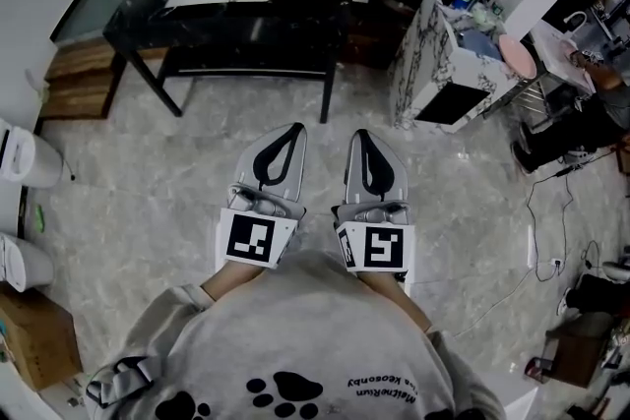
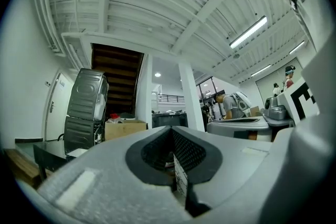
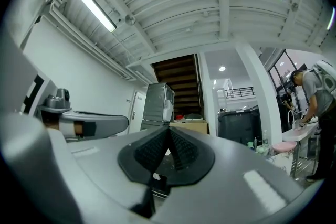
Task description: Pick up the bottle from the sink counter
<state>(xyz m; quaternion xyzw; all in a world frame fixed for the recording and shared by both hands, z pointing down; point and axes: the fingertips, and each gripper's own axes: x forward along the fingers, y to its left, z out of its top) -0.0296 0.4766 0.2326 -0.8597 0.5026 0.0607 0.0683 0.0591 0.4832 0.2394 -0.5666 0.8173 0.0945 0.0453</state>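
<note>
1. The bottle (image 3: 255, 143) stands well away on your right, on the sink surface (image 1: 433, 79). It looks small in the right gripper view, crowded among other items and near a pink dish (image 1: 517, 56). In that crowd, a hasty or wide reach would likely tip a neighbour or push the dish off the edge.
2. In the head view you cannot tell the bottle from the clutter around it, so you risk closing on the wrong item. Get closer before you commit.
3. Your left claw (image 1: 292, 133) and right claw (image 1: 361, 138) both have their jaws together with nothing between them. If a claw arrives like that, its tips will shove the bottle over instead of straddling it.
4. Cables (image 1: 533, 231) trail across the floor (image 1: 148, 182) near the sink surface and could catch your foot as you approach.
</note>
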